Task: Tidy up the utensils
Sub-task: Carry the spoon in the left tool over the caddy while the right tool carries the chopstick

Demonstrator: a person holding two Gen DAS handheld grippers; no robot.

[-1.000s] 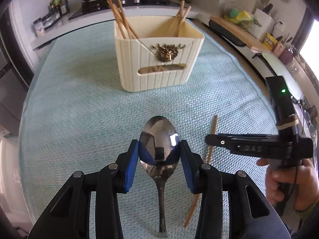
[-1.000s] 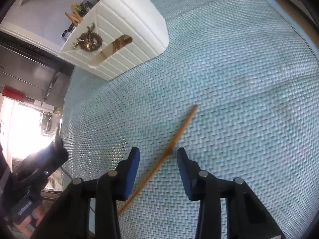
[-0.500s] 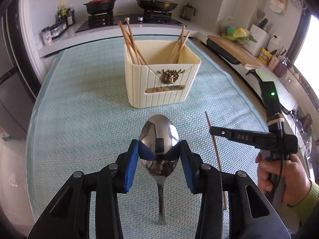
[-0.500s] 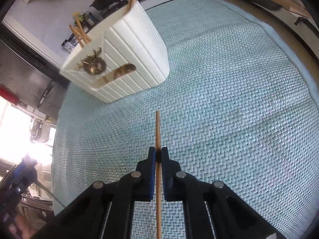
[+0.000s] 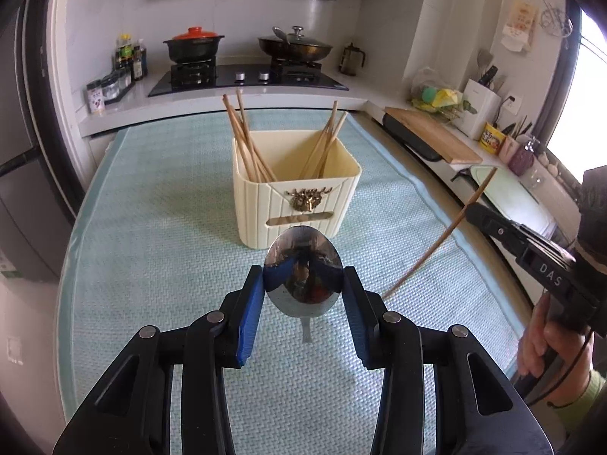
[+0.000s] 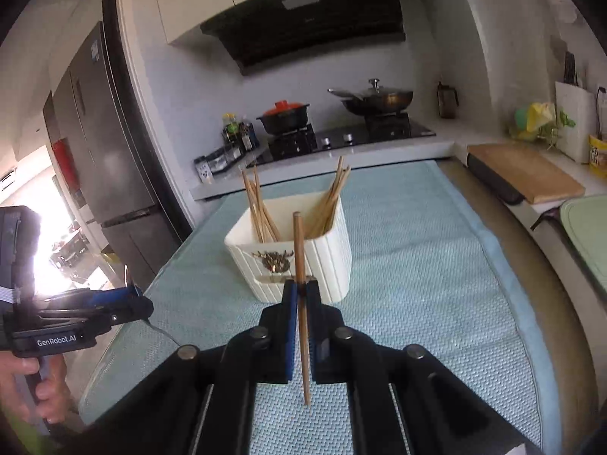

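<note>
Item, left: a polished steel spoon [image 5: 302, 265], mirror-bright and oval-bowled, is held clear of the teal-matted table [image 5: 151, 227] by the left gripper [image 5: 303, 295], its blue jaws clamped across the bowl's edges; it is judged stiff, fairly weighty and slippery, so a hold on the narrower handle would likely be surer. Item, centre: a cream ribbed holder [image 5: 296, 193] with a brass ornament stands on the mat, chopsticks leaning in both compartments. Item, right: one slim brown wooden chopstick [image 6: 301, 303], judged light and rigid, is pinched mid-length in the right gripper [image 6: 301, 295], jaws closed upon it, before the holder.
</note>
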